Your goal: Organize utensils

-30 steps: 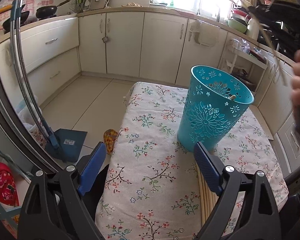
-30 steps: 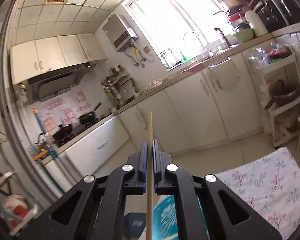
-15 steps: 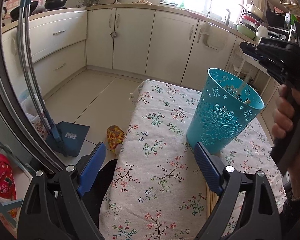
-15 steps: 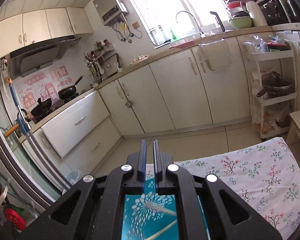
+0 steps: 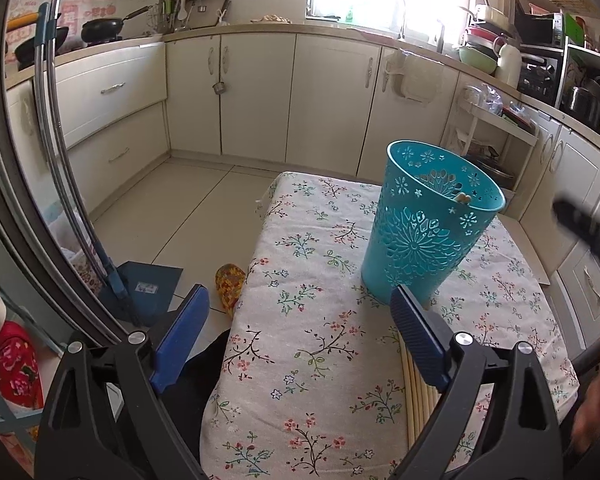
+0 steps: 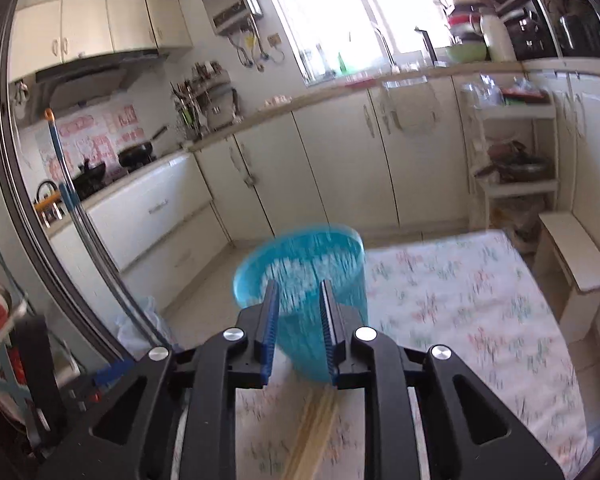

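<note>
A teal perforated utensil holder (image 5: 424, 232) stands upright on the floral tablecloth (image 5: 308, 320); a chopstick tip shows at its rim. Several wooden chopsticks (image 5: 416, 384) lie on the cloth near the front, partly hidden by my left finger. My left gripper (image 5: 300, 328) is open and empty, low over the cloth in front of the holder. In the right wrist view, my right gripper (image 6: 298, 312) is open and empty, just in front of the blurred holder (image 6: 300, 276), with the chopsticks (image 6: 312, 432) below it. The right gripper shows blurred in the left wrist view (image 5: 588, 232).
The table stands in a kitchen with cream cabinets (image 5: 260, 96) behind. A blue dustpan (image 5: 144, 284) and a patterned slipper (image 5: 229, 284) lie on the floor to the left. A white shelf rack (image 6: 512, 156) and a stool (image 6: 576, 252) are at the right.
The right gripper held one chopstick upright, lowered it into the holder, let go and opened. It has drawn back and down toward the chopsticks on the cloth. The left gripper shifted slightly.
</note>
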